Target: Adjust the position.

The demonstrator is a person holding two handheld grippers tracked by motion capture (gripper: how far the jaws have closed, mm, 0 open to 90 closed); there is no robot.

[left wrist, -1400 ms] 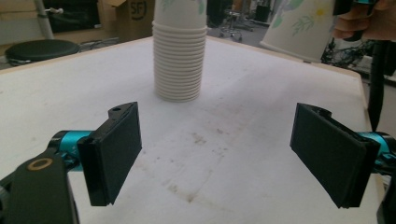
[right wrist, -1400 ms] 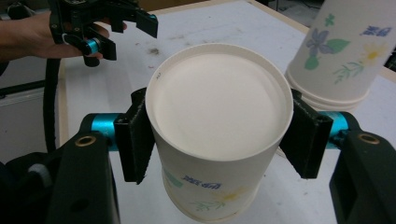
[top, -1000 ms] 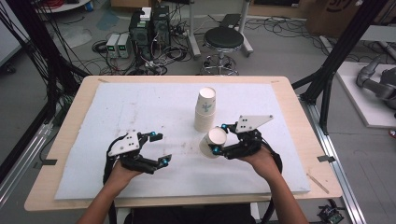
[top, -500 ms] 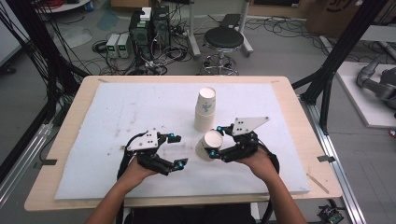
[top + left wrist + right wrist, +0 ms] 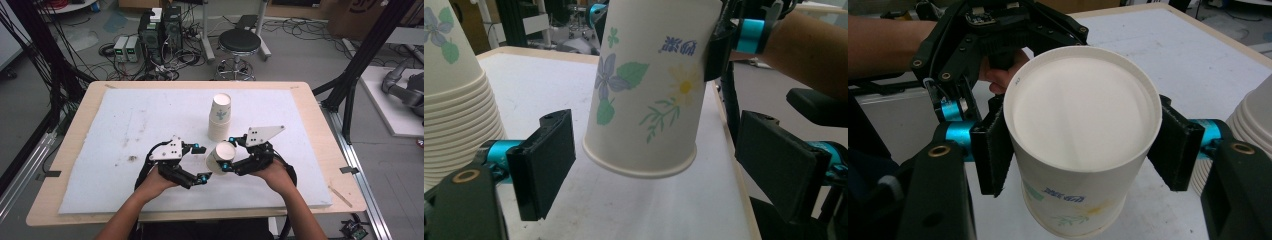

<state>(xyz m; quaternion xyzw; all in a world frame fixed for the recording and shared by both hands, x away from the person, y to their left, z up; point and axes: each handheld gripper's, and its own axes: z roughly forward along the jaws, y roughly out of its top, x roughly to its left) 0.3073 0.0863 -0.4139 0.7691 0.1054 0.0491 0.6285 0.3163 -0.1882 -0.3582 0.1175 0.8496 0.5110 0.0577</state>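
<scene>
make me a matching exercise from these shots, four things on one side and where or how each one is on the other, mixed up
Things
1. single paper cup
2. stack of paper cups
3. left claw
4. right claw

States
A. open, with the cup's base end between its pads, not pressing
B. standing on the white mat, rims down
C. shut on the cup's rim end
D. held off the mat, tilted on its side

Pairs: 1-D, 2-B, 3-A, 4-C
</scene>
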